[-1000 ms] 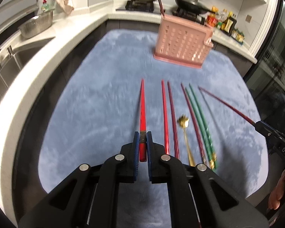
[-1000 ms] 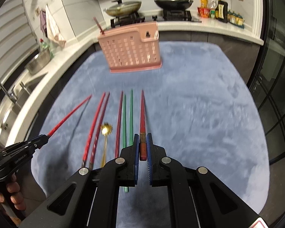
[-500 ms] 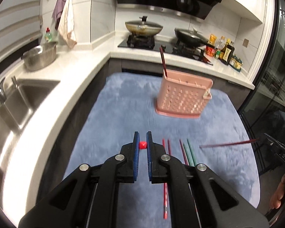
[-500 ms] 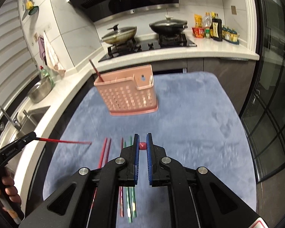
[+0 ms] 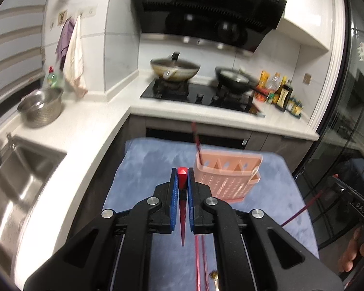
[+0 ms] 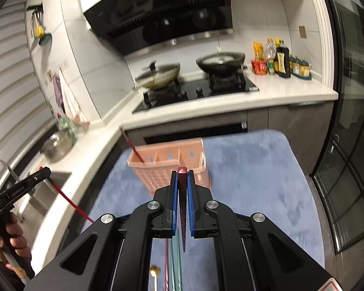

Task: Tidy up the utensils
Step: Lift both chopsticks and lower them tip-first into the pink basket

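While both grippers were raised above the blue mat [image 5: 145, 169], the left gripper [image 5: 182, 177] was clamped on a red chopstick [image 5: 182, 208] and the right gripper [image 6: 182, 178] on a dark red chopstick [image 6: 182, 220]. The pink basket [image 6: 172, 169] stood ahead on the mat and held one chopstick [image 6: 131, 145] in its leftmost compartment.

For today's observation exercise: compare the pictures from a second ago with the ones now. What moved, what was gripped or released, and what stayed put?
Both grippers rose from the mat. The left gripper kept its red chopstick, which now hangs tip down; the right gripper likewise lifted its red chopstick. Nothing was let go. The pink basket, the dark chopstick in it and the utensils on the blue mat stayed.
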Motion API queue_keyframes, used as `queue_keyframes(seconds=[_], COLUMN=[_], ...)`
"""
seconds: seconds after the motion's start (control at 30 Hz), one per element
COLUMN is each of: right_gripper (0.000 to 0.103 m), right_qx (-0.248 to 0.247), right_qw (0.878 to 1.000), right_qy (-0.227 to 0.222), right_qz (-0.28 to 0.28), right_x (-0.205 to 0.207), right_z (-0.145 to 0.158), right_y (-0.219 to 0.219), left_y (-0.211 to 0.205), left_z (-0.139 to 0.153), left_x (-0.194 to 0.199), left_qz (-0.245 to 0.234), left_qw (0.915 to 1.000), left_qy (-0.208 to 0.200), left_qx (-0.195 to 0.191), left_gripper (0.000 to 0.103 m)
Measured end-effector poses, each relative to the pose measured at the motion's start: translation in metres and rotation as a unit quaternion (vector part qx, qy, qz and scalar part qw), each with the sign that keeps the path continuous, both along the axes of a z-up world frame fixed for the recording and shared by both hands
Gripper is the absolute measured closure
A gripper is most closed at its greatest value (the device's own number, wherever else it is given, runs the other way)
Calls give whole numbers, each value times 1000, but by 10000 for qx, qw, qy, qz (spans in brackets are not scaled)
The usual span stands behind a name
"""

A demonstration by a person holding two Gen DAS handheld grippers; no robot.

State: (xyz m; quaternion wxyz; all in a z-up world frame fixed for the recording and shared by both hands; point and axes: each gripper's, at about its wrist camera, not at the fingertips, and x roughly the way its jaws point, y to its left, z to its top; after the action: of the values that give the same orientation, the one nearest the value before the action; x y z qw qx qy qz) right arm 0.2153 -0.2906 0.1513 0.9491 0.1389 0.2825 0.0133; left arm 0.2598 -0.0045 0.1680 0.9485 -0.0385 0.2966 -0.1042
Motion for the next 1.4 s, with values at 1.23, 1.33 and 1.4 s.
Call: queue_keyframes(seconds=[1.23,1.33,1.4], right_gripper=[96,96,96], right_qx=[103,123,119], right_qw=[9999,9999,9998], right_qy=[58,120,148], right_qz=[12,12,15], right_x=[164,166,167], right_z=[-26,-30,-32], right_y=[6,5,4], left_y=[-49,-49,-47], left_z=[-16,-20,-22], left_x=[151,155,155], left_qz=[49,73,100], left_qw=[9992,9993,9991], left_qy=[-120,-46,3], left_qx=[-374,-375,-416], left_gripper=[96,96,96])
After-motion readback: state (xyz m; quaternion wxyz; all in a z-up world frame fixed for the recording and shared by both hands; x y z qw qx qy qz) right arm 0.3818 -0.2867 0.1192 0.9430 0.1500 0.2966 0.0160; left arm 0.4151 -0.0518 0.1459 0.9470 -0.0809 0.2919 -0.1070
